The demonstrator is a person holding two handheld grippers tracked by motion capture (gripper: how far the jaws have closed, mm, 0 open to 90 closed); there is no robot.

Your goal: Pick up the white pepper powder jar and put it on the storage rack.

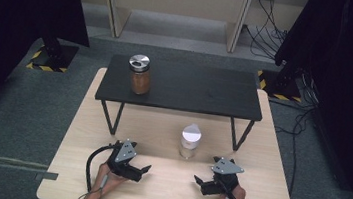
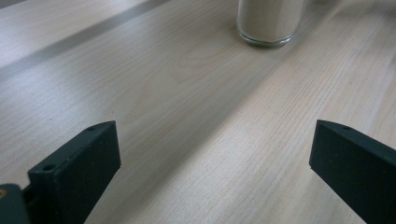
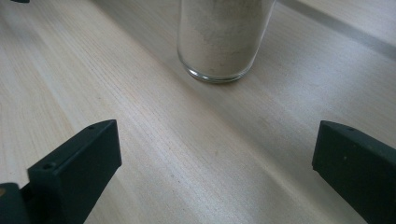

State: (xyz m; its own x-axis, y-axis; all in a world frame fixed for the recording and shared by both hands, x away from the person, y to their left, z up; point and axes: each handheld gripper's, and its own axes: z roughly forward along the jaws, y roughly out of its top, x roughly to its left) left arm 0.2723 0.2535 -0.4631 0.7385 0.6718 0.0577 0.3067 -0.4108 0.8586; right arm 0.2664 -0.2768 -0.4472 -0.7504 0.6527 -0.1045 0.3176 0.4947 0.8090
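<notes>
A glass jar of pale powder [image 1: 189, 141] with a white lid stands on the light wood table [image 1: 85, 134], in front of the black shelf. Its base appears far off in the left gripper view [image 2: 270, 23] and closer in the right gripper view [image 3: 219, 39]. A second jar [image 1: 140, 74] with brown contents and a silver lid stands on the left part of the black shelf [image 1: 191, 88]. My left gripper [image 1: 144, 170] rests low at the front left, open and empty [image 2: 212, 163]. My right gripper [image 1: 198, 181] sits at the front right, open and empty [image 3: 215, 163].
The black shelf stands on thin metal legs [image 1: 110, 117] over the back half of the table. Cables [image 1: 268, 29] trail on the grey floor at the back right. Dark curtains [image 1: 19, 6] hang on both sides.
</notes>
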